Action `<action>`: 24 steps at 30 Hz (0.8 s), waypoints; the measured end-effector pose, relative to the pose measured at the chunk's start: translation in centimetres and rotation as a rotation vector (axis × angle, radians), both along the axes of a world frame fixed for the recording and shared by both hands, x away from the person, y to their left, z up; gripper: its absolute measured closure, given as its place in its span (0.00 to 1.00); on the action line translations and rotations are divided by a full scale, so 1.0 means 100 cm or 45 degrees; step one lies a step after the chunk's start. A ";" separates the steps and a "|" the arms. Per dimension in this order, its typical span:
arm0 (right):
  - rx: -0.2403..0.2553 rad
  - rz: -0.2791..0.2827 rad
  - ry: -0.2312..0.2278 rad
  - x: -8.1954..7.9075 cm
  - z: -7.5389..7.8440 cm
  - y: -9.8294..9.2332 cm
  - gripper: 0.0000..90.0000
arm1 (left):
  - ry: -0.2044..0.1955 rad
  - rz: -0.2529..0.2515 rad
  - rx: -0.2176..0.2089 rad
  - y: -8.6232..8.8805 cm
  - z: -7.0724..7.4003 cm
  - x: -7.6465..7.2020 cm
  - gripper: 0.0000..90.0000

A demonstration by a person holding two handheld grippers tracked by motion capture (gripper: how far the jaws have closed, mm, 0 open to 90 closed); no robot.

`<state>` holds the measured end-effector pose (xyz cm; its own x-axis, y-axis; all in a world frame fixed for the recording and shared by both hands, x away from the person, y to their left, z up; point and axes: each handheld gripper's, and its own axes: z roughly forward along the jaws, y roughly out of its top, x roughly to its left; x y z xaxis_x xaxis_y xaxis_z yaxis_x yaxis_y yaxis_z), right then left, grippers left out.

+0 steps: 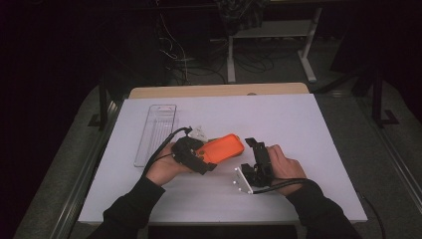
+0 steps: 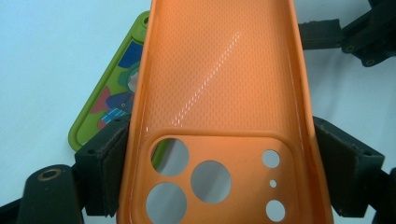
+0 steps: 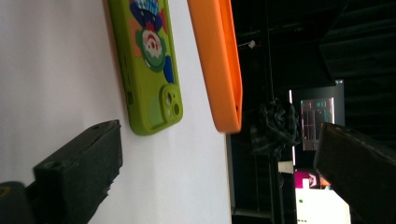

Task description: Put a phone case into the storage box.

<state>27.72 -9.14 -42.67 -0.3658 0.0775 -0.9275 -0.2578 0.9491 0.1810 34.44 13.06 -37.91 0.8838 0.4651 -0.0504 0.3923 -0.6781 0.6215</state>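
Light: your white table [image 1: 298, 124] bright, surroundings black | Glare: streak on orange case [image 2: 219, 60] | Focus: your close views soft.

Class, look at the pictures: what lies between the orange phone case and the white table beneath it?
The green phone case lies there on the table, seen in the left gripper view.

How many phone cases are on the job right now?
2: the orange case clamped in the left gripper, and the green case lying on the table beneath it. None seem hidden.
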 end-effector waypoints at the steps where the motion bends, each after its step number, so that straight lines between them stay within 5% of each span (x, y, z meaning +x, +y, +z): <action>1: 0.002 0.002 0.008 0.000 0.000 0.001 0.02 | -0.002 0.000 -0.001 0.000 0.000 0.000 0.18; 15: -0.057 0.086 -0.112 0.000 0.000 0.024 0.19 | -0.011 0.000 -0.001 0.001 0.003 0.000 0.18; 18: -0.030 0.108 -0.147 -0.001 -0.003 0.028 0.26 | -0.008 0.006 -0.010 0.002 0.003 0.000 0.18; 24: -0.055 0.113 -0.134 -0.001 -0.004 0.035 0.41 | -0.003 -0.016 0.010 0.001 0.002 0.000 0.18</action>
